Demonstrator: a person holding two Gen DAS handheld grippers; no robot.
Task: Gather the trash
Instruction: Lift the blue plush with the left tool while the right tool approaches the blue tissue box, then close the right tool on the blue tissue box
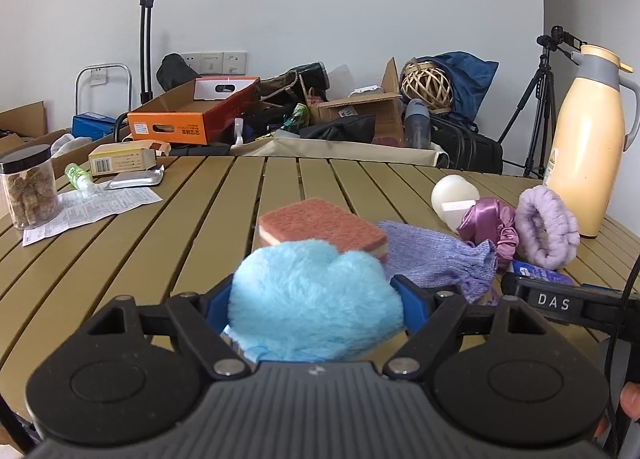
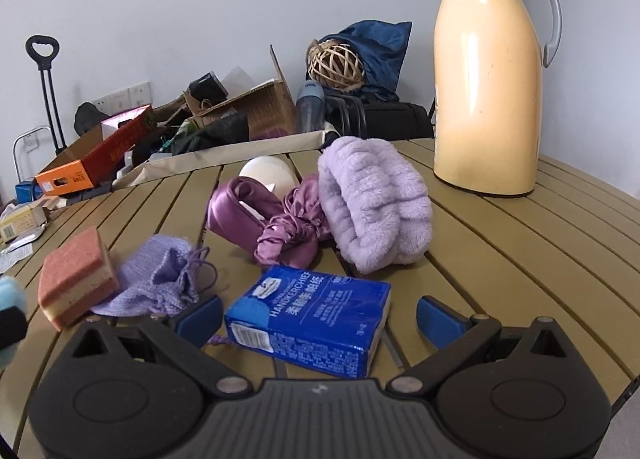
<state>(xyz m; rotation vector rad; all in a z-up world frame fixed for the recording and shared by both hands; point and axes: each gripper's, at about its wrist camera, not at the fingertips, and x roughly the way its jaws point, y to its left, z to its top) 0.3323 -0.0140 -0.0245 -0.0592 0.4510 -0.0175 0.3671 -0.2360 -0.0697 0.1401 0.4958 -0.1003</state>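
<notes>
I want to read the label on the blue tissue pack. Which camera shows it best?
The right wrist view: the blue tissue pack lies whole on the table between the open right tool, its printed top legible. The left wrist view shows only a sliver behind the purple knit pouch.

place: home room — slatted table (image 2: 520, 243) | thermos jug (image 2: 486, 71) | floor clutter — cardboard boxes (image 1: 360, 109)

Fluffy blue pompom (image 1: 316, 299) clamped between left gripper (image 1: 316, 301) fingers (image 1: 412, 299), above slatted table (image 1: 160, 243).
</notes>
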